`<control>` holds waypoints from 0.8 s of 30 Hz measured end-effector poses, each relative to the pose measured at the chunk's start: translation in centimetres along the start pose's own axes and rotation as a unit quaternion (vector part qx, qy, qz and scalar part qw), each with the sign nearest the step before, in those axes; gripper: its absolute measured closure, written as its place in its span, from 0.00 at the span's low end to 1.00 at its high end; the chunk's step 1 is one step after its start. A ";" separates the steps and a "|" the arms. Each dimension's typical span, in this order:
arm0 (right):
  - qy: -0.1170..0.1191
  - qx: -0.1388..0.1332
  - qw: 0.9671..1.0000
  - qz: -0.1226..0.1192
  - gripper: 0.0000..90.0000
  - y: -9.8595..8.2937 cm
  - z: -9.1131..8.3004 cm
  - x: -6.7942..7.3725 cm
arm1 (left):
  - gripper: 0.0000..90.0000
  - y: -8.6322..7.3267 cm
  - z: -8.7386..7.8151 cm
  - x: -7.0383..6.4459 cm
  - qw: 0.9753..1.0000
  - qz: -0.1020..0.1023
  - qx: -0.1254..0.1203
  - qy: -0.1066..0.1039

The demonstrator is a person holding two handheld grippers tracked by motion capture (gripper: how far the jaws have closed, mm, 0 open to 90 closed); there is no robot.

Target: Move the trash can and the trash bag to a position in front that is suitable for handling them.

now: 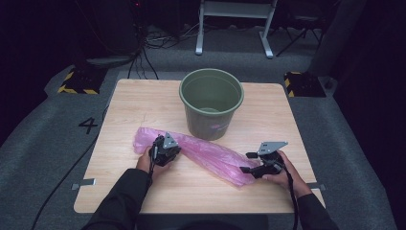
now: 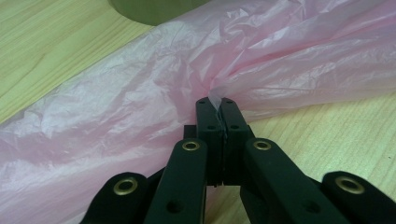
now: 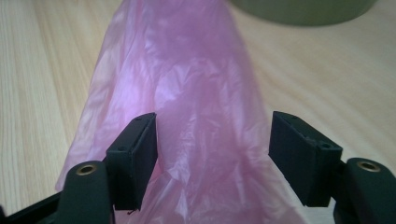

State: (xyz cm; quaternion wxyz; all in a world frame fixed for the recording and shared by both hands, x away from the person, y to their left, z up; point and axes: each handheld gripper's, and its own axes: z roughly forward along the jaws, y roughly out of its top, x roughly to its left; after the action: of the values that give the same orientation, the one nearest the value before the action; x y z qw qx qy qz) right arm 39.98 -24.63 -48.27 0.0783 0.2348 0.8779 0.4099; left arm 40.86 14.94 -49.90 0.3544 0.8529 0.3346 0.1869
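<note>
Pink film lies crumpled across the near half of the table [image 1: 124,103]: the bag [image 1: 206,154], stretched from left to right just in front of the green bin [image 1: 211,102]. My left gripper [image 1: 164,149] is clamped tight on a pinch of the plastic, while my right gripper [image 1: 253,163] stands spread, its jaws on either side of the bag's right end without biting.

To do this well, I judge I should slide the right jaws further over the bunched plastic before closing, taking several layers rather than one thin edge, so the film does not tear or slip when I lift. The left should hold firm and keep low.

From above I see how the bag lies against the bin. The left gripper view shows the small fold of film caught between the closed jaws; the right gripper view shows the gap either side of the plastic.
</note>
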 end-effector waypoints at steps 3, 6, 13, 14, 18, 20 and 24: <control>-0.018 -0.027 0.999 0.016 0.38 0.5 -0.7 -0.6 | 0.99 0.0 0.0 0.0 1.000 0.000 -0.004 -0.002; -0.030 -0.036 0.999 0.020 0.37 1.4 -0.9 -1.1 | 0.99 0.0 0.0 0.0 1.000 0.004 -0.004 0.001; -0.015 -0.041 0.999 -0.001 0.37 2.3 -1.2 -0.9 | 0.99 -0.2 -0.2 0.3 1.000 0.002 -0.008 0.008; -0.012 -0.030 0.999 -0.011 0.36 2.2 -1.1 -0.6 | 0.99 -0.3 -0.3 0.6 1.000 0.002 -0.007 0.015; -0.007 -0.020 1.000 -0.021 0.36 1.8 -1.0 -0.3 | 0.99 -0.5 -0.6 1.1 1.000 0.000 -0.011 0.020; -0.001 -0.025 1.000 -0.019 0.38 1.8 -1.1 -0.4 | 0.99 -0.7 -0.6 1.5 1.000 -0.003 -0.012 0.020; 0.002 -0.037 0.999 -0.029 0.51 2.1 -1.7 -0.6 | 0.99 -0.9 -0.8 1.9 1.000 0.003 -0.022 0.010</control>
State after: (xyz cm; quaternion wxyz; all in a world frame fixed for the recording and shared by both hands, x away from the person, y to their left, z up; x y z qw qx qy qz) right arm 40.65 -24.88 -45.58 0.0973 0.2054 0.8686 0.4403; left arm 41.35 17.18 -49.83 0.3690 0.8441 0.3312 0.2040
